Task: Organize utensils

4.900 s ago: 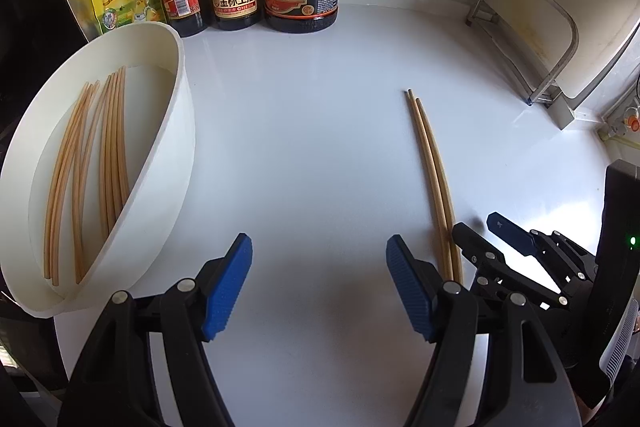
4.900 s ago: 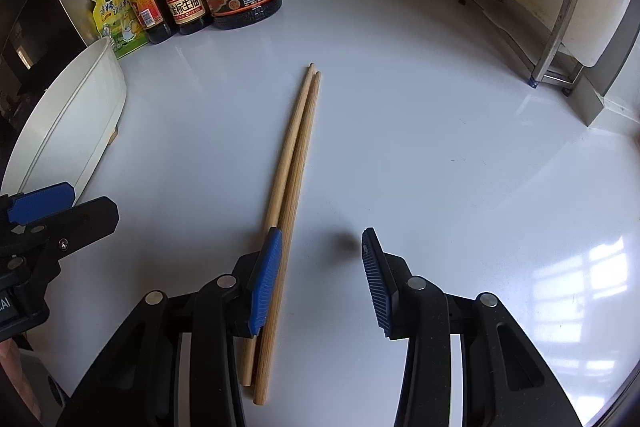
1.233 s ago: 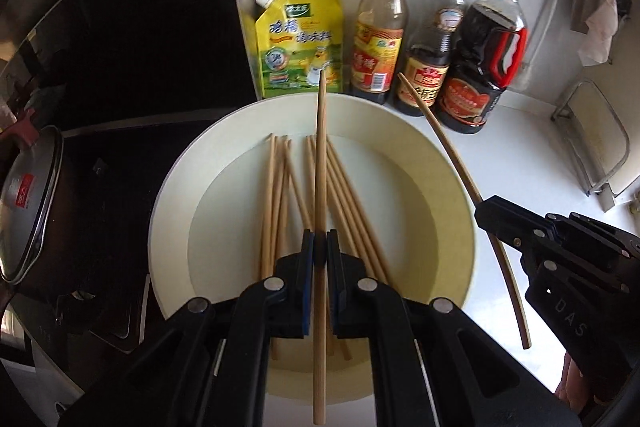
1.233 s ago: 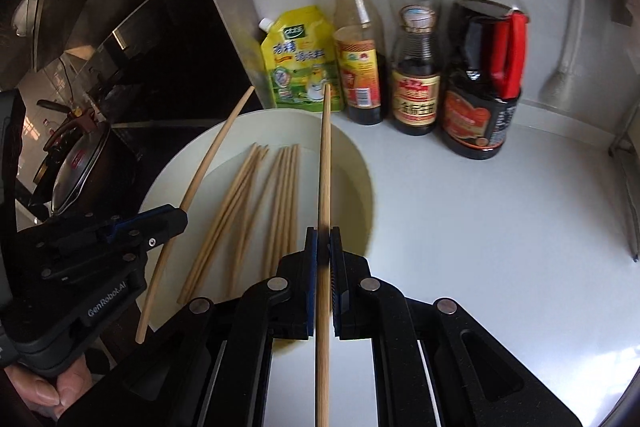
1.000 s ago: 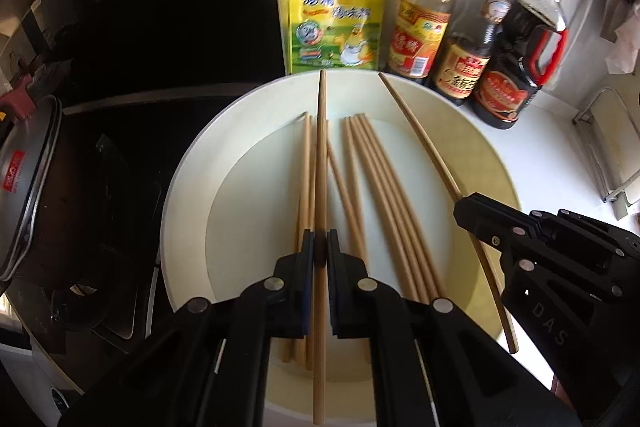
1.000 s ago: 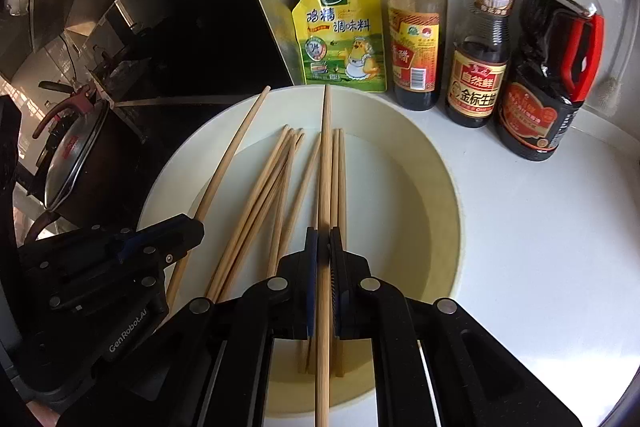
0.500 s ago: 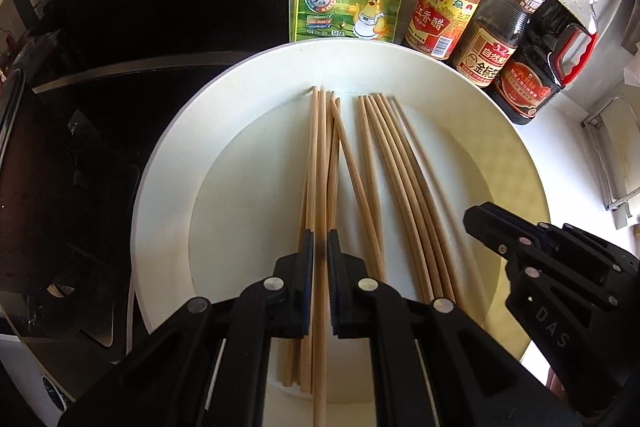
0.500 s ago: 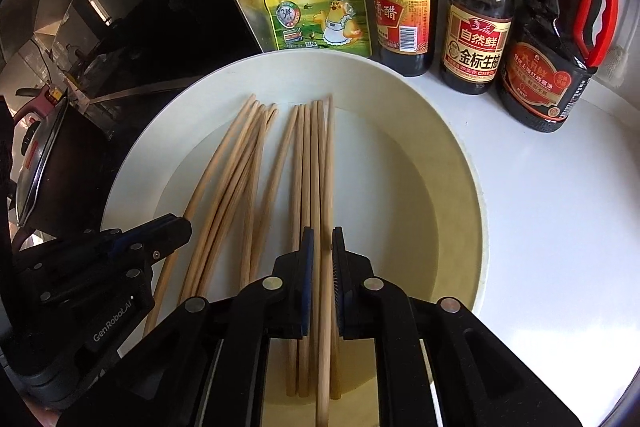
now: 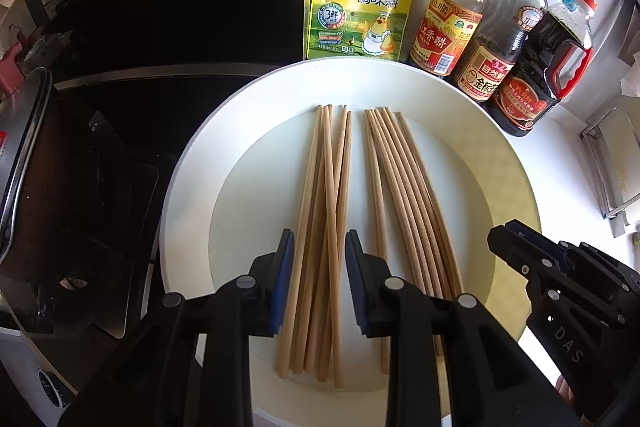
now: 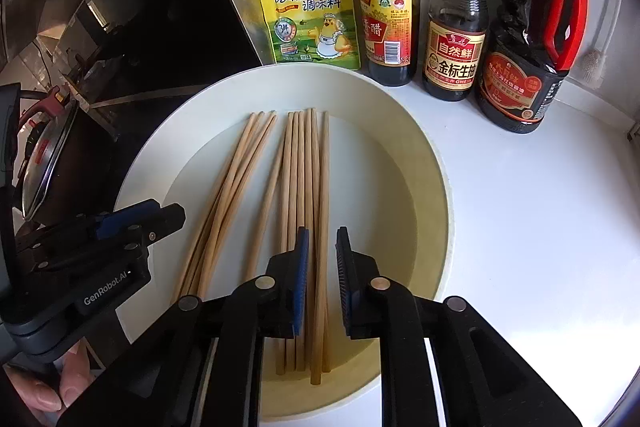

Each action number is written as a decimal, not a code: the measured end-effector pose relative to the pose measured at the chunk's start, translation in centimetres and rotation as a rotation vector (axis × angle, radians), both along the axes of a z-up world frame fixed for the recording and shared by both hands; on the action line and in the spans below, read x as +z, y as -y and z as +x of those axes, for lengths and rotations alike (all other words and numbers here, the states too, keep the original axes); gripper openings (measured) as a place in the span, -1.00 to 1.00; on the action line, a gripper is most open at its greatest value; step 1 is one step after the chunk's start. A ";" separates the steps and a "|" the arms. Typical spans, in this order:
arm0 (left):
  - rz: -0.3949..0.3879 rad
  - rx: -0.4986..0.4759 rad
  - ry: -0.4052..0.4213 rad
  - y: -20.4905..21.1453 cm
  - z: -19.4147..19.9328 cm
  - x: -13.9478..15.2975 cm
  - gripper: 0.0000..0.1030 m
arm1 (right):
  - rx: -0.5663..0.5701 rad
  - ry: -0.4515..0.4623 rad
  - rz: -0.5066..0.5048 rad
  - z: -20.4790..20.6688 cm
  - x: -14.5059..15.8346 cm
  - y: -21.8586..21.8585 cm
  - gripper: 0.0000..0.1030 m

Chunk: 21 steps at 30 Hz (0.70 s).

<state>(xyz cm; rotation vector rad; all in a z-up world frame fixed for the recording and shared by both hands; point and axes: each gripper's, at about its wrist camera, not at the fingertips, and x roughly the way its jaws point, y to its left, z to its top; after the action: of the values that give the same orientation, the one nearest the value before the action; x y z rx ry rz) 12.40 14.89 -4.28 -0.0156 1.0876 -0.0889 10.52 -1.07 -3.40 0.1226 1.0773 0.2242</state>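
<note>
A white bowl (image 9: pixel 188 171) (image 10: pixel 440 167) holds several wooden chopsticks in two loose bundles (image 9: pixel 328 187) (image 9: pixel 400 187), all lying flat on its bottom. My left gripper (image 9: pixel 319 243) hangs over the left bundle with its jaws opening. Chopsticks lie below the gap and the blue pads do not press on them. My right gripper (image 10: pixel 322 233) hangs over the right bundle (image 10: pixel 308 167), its jaws also opening, and the chopstick under it lies free. Each gripper also shows in the other's view: the right gripper (image 9: pixel 516 247) and the left gripper (image 10: pixel 132 223).
Behind the bowl stand a yellow seasoning pouch (image 9: pixel 360 3), two sauce bottles (image 9: pixel 452 15) (image 9: pixel 504 39) and a dark jug with a red handle (image 9: pixel 548 67). A black stove (image 9: pixel 100 167) with a lidded pot (image 10: pixel 44 155) lies to the left, white counter (image 10: pixel 540 227) to the right.
Half a second ago each gripper was shut on one chopstick over the bowl. Both jaws have since parted, and the two chopsticks now lie in the bowl with the others.
</note>
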 end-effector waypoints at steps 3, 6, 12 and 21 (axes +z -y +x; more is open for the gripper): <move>0.002 -0.005 0.013 0.1 -0.5 0.5 -0.37 | -0.005 0.013 -0.003 -0.5 0.5 0.0 -0.60; 0.000 -0.009 0.033 0.1 -1.1 1.0 -0.19 | -0.013 0.027 -0.004 -1.0 1.1 0.2 -0.50; 0.003 -0.009 0.067 0.2 -2.1 2.2 -0.02 | -0.024 0.049 -0.003 -2.0 1.9 0.3 -0.34; 0.004 0.009 0.107 -0.2 -3.6 3.3 0.32 | -0.030 0.085 -0.012 -3.5 3.2 0.4 -0.16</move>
<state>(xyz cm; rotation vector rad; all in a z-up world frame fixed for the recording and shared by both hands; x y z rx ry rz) 8.76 15.13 -0.93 -0.0120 0.9802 -0.0791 7.02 -1.47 -0.22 0.1171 0.9913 0.1938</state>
